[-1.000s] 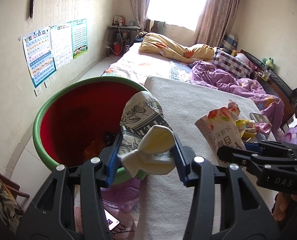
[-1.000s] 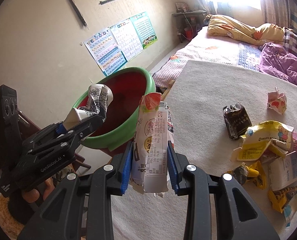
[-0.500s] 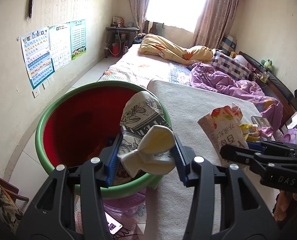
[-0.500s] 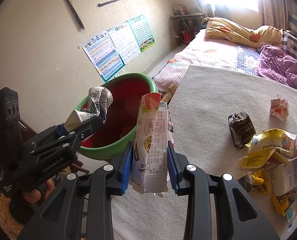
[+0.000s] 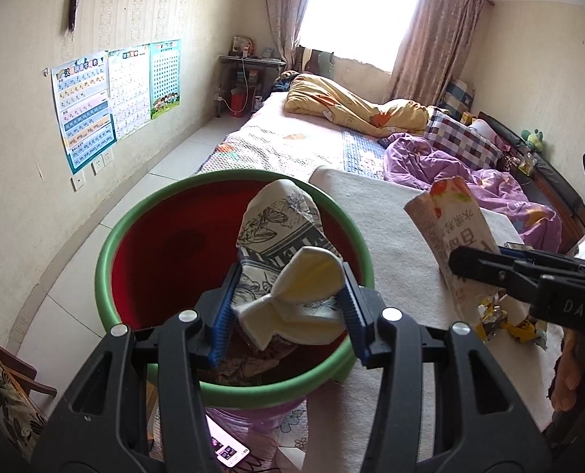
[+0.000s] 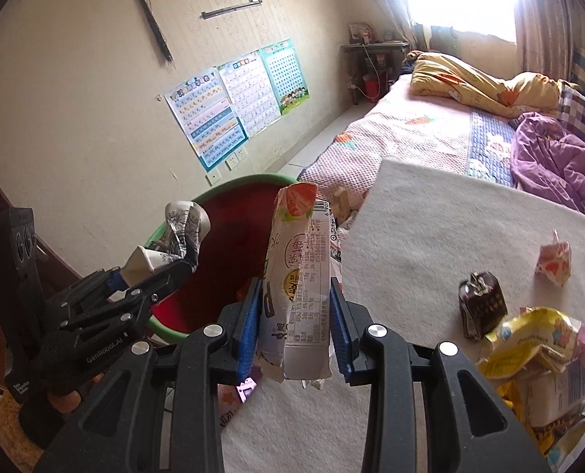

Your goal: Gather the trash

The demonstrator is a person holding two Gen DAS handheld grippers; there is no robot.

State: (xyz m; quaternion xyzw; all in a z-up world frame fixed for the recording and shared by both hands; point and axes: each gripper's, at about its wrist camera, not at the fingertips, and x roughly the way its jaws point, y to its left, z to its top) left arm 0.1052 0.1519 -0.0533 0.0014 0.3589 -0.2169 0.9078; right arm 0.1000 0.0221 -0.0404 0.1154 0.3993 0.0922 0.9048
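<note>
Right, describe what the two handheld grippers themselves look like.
Both are alike: black plastic frames with triangular cut-outs and round silver screw heads. The left gripper and right gripper each carry ribbed blue pads on their fingers. From the side, the left body reads "GenRobot.AI" in white, the right shows "DAS". Bare fingertips of the person's hand show; no cables visible.

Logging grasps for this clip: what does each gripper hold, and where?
Left gripper: crumpled patterned carton, by its folded lower end. Right gripper: flattened strawberry carton, by its lower sides.
</note>
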